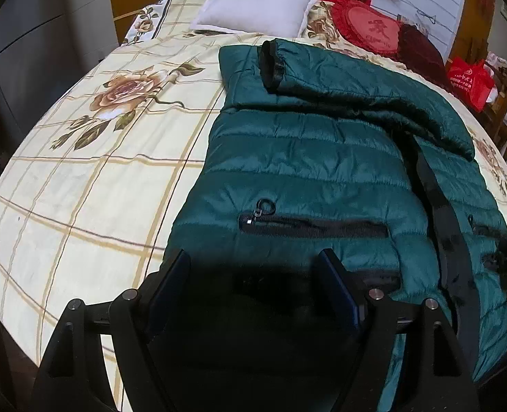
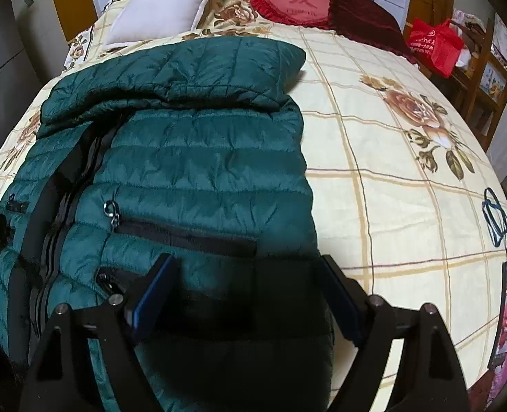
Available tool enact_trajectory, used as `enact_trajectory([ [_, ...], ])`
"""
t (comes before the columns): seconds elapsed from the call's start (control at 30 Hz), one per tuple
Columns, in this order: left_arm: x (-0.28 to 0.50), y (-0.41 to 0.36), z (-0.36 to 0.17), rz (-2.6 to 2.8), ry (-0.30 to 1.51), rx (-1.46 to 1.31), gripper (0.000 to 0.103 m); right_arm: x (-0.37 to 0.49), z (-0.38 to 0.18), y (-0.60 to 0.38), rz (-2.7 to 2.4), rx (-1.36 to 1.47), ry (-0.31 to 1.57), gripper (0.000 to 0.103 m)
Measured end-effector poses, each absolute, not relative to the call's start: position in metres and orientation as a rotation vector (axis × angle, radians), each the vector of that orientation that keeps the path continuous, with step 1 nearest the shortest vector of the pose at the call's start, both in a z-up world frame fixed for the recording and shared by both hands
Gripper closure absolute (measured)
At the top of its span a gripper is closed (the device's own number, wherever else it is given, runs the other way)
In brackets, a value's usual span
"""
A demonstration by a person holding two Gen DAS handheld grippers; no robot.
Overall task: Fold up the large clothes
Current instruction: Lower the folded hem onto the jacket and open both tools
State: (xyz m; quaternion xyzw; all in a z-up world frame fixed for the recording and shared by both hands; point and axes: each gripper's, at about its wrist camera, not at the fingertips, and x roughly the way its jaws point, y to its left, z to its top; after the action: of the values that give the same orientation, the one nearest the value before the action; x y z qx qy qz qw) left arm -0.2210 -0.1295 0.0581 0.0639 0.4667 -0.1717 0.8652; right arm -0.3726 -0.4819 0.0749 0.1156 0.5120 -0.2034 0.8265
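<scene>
A dark green puffer jacket lies flat on the bed, sleeves folded over its chest. The left gripper and the right gripper both have jaws wide open over the near hem, holding nothing. A white pillow and a red heart cushion sit at the far end.

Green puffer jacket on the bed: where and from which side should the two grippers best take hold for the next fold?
Probably the near hem of the green puffer jacket, one corner per gripper, approached from the near bed edge. It lies flat with sleeves already folded in, and the open left gripper and right gripper already straddle that edge.
</scene>
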Motion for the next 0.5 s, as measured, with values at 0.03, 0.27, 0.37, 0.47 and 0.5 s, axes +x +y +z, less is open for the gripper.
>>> enact_trajectory([
  [0.03,-0.222,-0.129,0.058,-0.360,0.979,0.134,0.042,-0.373,0.075,-0.481,-0.431,0.246,1.089,0.017],
  [0.27,-0.231,-0.119,0.058,-0.363,0.989,0.116,0.042,-0.383,0.077,-0.475,-0.424,0.240,1.093,0.016],
  [0.37,-0.234,-0.115,0.060,-0.364,0.992,0.109,0.042,-0.388,0.080,-0.472,-0.421,0.240,1.091,0.016],
  [0.47,-0.237,-0.112,0.061,-0.363,0.992,0.110,0.042,-0.391,0.081,-0.470,-0.418,0.236,1.095,0.016],
  [0.5,-0.237,-0.112,0.061,-0.362,0.993,0.111,0.042,-0.392,0.081,-0.469,-0.417,0.234,1.097,0.016],
])
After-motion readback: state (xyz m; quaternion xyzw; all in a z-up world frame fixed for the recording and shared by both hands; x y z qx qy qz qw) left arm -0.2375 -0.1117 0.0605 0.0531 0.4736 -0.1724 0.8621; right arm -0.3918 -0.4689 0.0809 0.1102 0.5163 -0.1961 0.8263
